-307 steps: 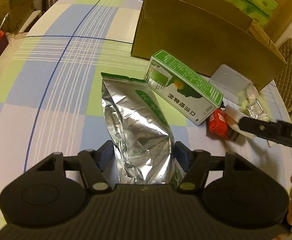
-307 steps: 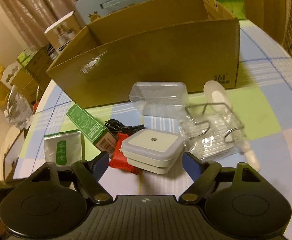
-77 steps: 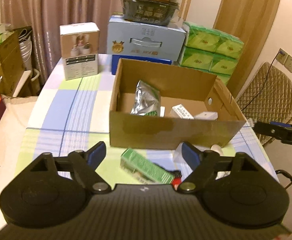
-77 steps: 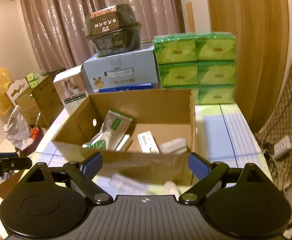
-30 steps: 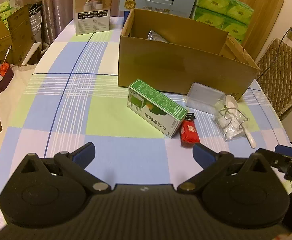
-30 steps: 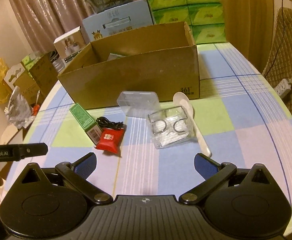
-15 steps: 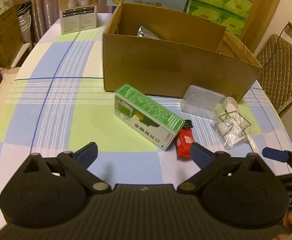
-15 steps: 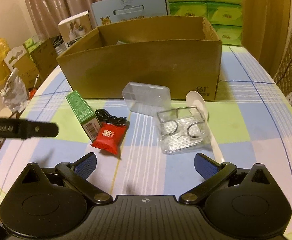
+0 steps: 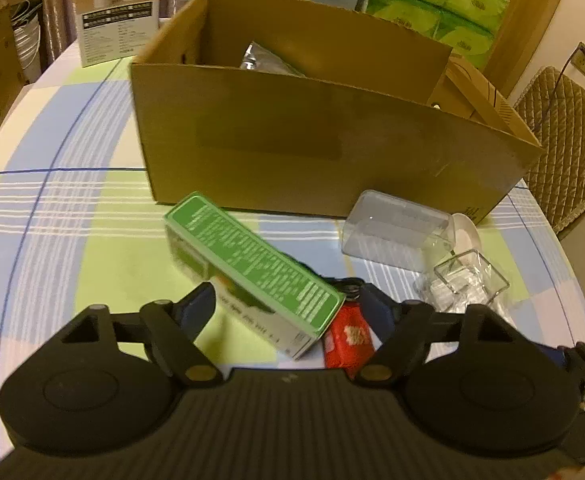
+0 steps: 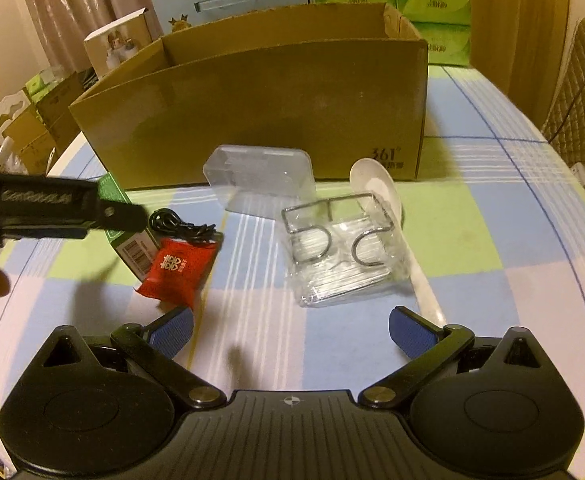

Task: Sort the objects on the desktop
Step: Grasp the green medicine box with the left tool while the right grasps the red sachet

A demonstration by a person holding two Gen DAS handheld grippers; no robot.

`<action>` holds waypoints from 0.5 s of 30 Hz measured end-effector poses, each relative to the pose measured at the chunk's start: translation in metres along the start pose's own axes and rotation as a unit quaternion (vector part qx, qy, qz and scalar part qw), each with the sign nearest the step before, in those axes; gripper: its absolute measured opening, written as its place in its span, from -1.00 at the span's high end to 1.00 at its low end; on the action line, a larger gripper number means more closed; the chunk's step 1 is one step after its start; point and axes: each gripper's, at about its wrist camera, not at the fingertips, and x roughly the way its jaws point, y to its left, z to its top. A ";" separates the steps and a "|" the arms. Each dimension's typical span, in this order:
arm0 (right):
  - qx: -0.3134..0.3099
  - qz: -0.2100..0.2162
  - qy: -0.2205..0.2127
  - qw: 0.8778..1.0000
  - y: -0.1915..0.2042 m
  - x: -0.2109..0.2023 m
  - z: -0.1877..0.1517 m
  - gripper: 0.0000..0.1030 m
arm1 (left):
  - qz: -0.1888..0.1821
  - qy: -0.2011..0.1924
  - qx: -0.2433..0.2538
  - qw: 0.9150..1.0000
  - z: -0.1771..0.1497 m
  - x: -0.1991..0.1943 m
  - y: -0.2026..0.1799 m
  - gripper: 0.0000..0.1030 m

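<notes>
Step in hand, judged: left gripper [image 9: 288, 308] picks up the green carton [image 9: 248, 268] for the cardboard box [image 9: 332, 148].

Gripper states:
- Left gripper: jaws wide, straddling the near end of the green carton; no contact is evident.
- Right gripper [image 10: 290, 330]: jaws wide, holding nothing, low over the checked tablecloth [image 10: 512, 216], facing the wrapped wire holder [image 10: 340, 248].

Advice for the grasp:
- The carton lies flat and runs diagonally, so square the jaws across its narrow width before closing.
- Keep the right-hand finger clear of the red packet [image 9: 348, 338], which lies touching or just beside the carton's near corner and could be pinched along with it.
- Lift high enough to clear the box's front wall before release.

Count, on the tablecloth outside the box:
- Green carton: one, just in front of the box.
- Red packet: one.
- Black cable [image 10: 180, 228], coiled: one, behind the red packet.
- Clear plastic case [image 10: 260, 180]: one, against the box's front wall.
- Wrapped wire holder: one.
- White spoon [image 10: 384, 200]: one, partly under the holder.

Count, inside the box:
- Foil pouch [image 9: 264, 60]: one visible; the rest of the interior is hidden.
</notes>
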 end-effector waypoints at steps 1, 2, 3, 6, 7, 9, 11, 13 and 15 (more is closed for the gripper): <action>0.001 0.000 0.002 1.000 0.000 0.001 0.000 -0.97 | 0.001 -0.001 0.001 1.000 0.000 0.003 -0.001 -0.34; 0.003 0.001 0.003 1.000 -0.001 0.002 0.000 -0.97 | 0.004 0.000 0.001 1.000 0.001 0.006 -0.002 -0.32; 0.005 0.001 0.005 1.000 -0.001 0.003 0.000 -0.97 | 0.008 0.003 0.005 1.000 0.001 0.010 -0.003 -0.26; 0.006 0.001 0.005 1.000 -0.001 0.005 -0.001 -0.97 | 0.008 0.005 0.016 1.000 0.000 0.010 -0.003 -0.06; 0.005 0.001 0.005 1.000 -0.001 0.005 0.000 -0.97 | 0.012 0.005 0.021 1.000 0.000 0.007 -0.002 0.02; 0.003 0.002 0.004 1.000 0.000 0.004 -0.001 -0.97 | 0.023 0.005 0.033 0.999 -0.003 -0.001 0.002 0.26; 0.002 0.004 0.003 1.000 0.002 0.003 -0.001 -0.97 | 0.033 0.006 0.040 0.999 -0.006 -0.008 0.008 0.38; -0.001 0.005 0.000 1.000 0.003 0.002 -0.001 -0.97 | 0.040 0.008 0.037 0.999 -0.010 -0.016 0.019 0.47; -0.003 0.008 -0.002 1.000 0.006 0.001 0.000 -0.97 | 0.049 0.008 0.034 0.998 -0.014 -0.021 0.029 0.50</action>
